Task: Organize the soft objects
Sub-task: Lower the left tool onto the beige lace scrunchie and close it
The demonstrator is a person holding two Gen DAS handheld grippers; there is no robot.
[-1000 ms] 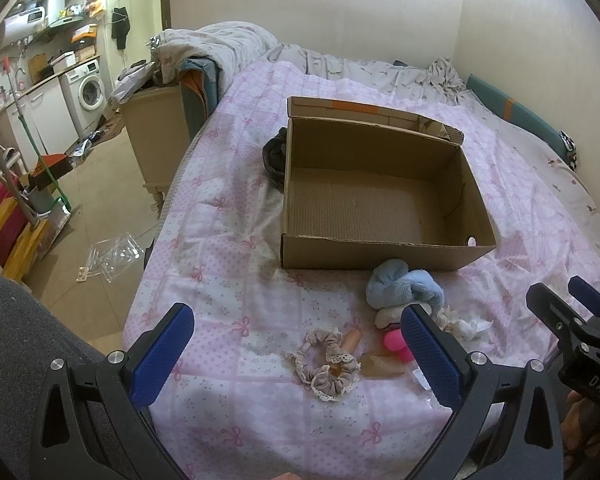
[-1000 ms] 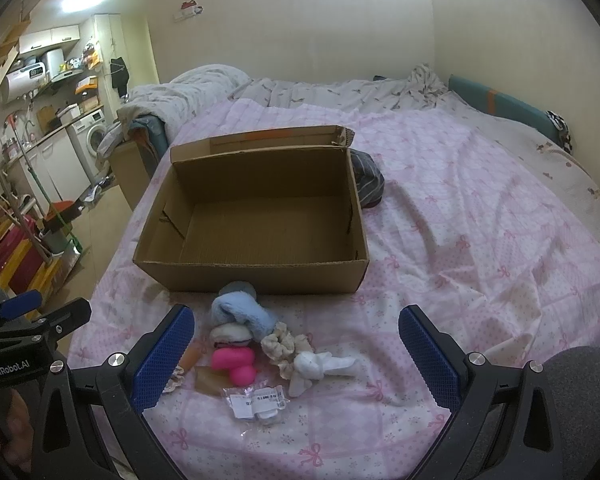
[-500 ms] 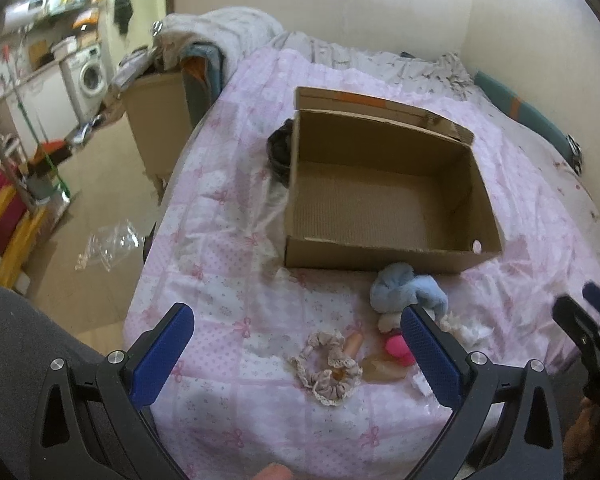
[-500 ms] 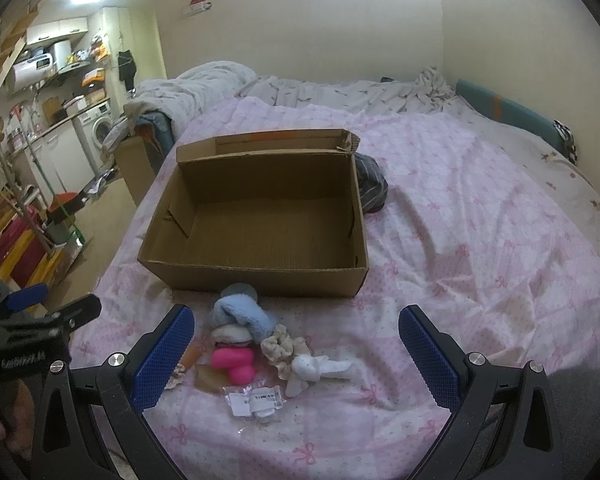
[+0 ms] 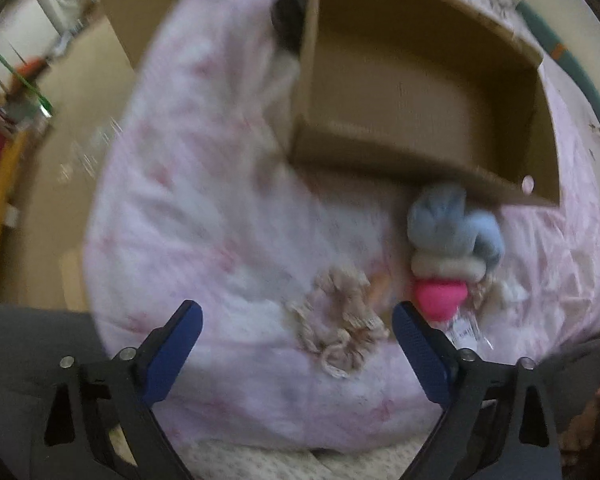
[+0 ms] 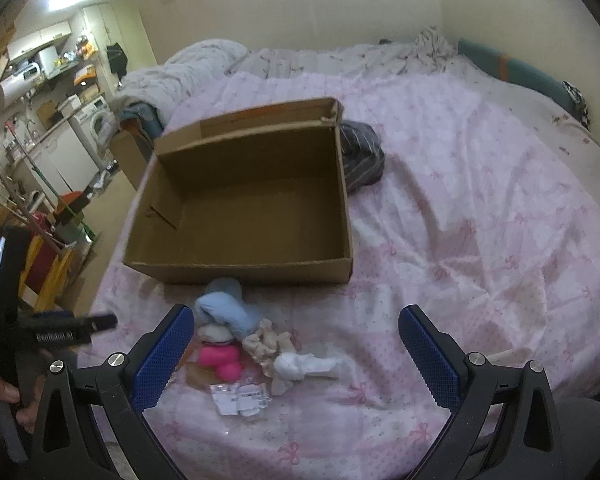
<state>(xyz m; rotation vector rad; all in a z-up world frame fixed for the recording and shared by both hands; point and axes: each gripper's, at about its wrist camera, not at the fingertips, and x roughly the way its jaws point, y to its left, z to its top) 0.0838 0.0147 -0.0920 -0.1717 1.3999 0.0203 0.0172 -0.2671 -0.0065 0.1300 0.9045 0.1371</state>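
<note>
Approach step, nothing picked yet. My left gripper (image 5: 296,340) is spread wide and holds nothing; its view is smeared with motion blur. My right gripper (image 6: 292,344) is also spread wide and holds nothing.

The soft things lie in a loose cluster on the pink bedspread (image 6: 480,220), near the bed's front edge and just in front of the cardboard box (image 6: 240,268). The box has nothing in it. Cluster contents: blue plush (image 5: 456,224) touching the box's front wall, a cream piece under it, a pink item (image 5: 440,296), a beige scrunchie (image 5: 340,332), a white rolled cloth (image 6: 304,364), a small clear packet (image 6: 240,396).

In the left view the scrunchie sits between my fingers, towards the right one, still ahead of the tips. I judge it the first target.

Next move, as I read it: lower the left claw until the fingers straddle the scrunchie, close gently, lift it clear of the packet and pink item, then carry it over the box's front wall. The bedspread is loose; I must avoid pinching a fold.
</note>
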